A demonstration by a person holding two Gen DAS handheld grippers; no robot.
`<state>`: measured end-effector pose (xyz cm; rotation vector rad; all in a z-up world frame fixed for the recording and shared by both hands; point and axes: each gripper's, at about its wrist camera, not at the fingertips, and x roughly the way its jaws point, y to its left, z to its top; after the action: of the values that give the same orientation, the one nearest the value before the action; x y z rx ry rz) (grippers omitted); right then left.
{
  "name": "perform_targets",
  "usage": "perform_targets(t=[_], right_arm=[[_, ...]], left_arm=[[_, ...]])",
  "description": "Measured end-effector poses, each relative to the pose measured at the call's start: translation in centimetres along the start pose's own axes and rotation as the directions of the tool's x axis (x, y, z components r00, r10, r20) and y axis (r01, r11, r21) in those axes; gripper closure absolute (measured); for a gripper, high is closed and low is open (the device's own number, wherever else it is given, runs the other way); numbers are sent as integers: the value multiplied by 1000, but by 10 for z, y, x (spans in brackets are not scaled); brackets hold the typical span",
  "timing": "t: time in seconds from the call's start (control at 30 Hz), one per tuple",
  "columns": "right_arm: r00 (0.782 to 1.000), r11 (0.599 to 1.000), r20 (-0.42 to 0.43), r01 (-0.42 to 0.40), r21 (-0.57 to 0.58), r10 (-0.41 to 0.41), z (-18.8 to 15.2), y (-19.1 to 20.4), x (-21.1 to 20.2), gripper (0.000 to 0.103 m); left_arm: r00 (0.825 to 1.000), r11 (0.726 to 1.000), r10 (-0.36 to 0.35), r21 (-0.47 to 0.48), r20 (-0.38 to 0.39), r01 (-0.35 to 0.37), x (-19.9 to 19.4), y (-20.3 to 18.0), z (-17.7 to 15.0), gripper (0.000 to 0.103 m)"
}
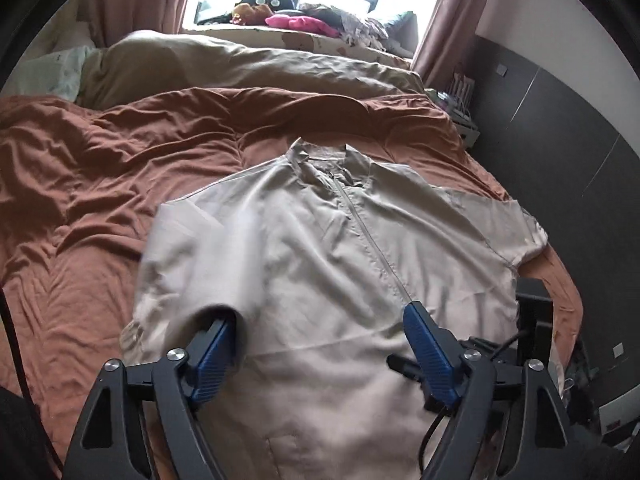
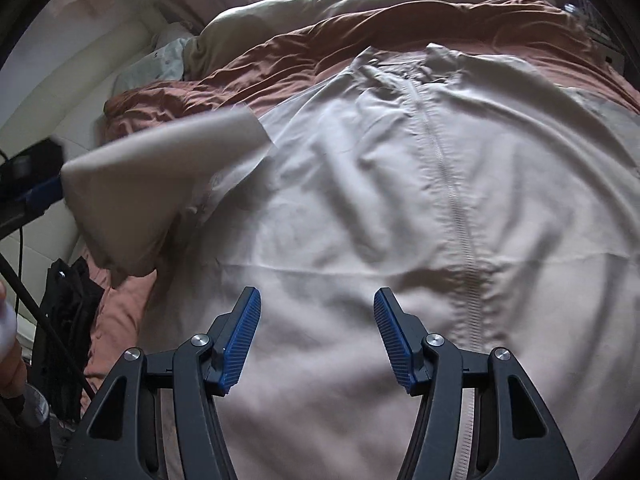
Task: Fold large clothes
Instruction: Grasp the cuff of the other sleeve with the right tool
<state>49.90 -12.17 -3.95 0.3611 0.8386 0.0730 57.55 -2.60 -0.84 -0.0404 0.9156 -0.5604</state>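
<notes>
A beige zip-front jacket (image 1: 320,248) lies front up on the rust bed cover (image 1: 100,168), collar away from me. It also fills the right wrist view (image 2: 380,208). My left gripper (image 1: 320,320) is open above the jacket's lower part. The jacket's left sleeve (image 1: 188,264) drapes over my left finger (image 1: 212,352) and is lifted off the bed. From the right wrist view that sleeve (image 2: 160,176) hangs raised over the left gripper's blue pad (image 2: 42,194). My right gripper (image 2: 316,300) is open and empty just above the jacket, left of the zip (image 2: 452,196).
A beige duvet (image 1: 260,68) and pillows lie at the far end of the bed. Soft toys and clothes (image 1: 300,16) sit on the window sill. A dark wall panel (image 1: 560,128) and a bedside shelf stand on the right. Black items (image 2: 68,320) lie left of the bed.
</notes>
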Motion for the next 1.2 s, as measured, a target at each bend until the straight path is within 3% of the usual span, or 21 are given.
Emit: perform_targets(t=[0.07, 0.2, 0.3, 0.47, 0.73, 0.93, 1.1, 1.2], right_arm=[[1000, 1000, 3, -1, 1, 1, -2, 0, -5, 46], [1000, 1000, 27, -14, 5, 14, 0, 3, -16, 46], [998, 1000, 59, -29, -11, 30, 2, 10, -26, 46], [996, 995, 50, -75, -73, 79, 6, 39, -23, 46], [989, 968, -64, -143, -208, 132, 5, 116, 32, 46], [983, 943, -124, -164, -290, 133, 7, 172, 78, 46], [981, 921, -178, -135, -365, 73, 3, 217, 128, 46], [982, 907, -186, -63, -415, -17, -3, 239, 155, 46]], left_arm=[[999, 999, -35, -25, -2, 35, -12, 6, -6, 16], [1000, 1000, 8, -19, 27, -8, -36, 13, -14, 13], [999, 998, -12, -54, 48, 15, -53, 28, -21, 13], [994, 990, 95, -110, 60, -87, -72, 61, -42, 12], [976, 936, 214, -292, 26, -197, -90, 135, -93, 13], [968, 899, 252, -368, -9, -238, -100, 171, -129, 25], [960, 877, 277, -400, -28, -265, -110, 191, -149, 30], [957, 874, 287, -399, -35, -277, -116, 201, -158, 30]])
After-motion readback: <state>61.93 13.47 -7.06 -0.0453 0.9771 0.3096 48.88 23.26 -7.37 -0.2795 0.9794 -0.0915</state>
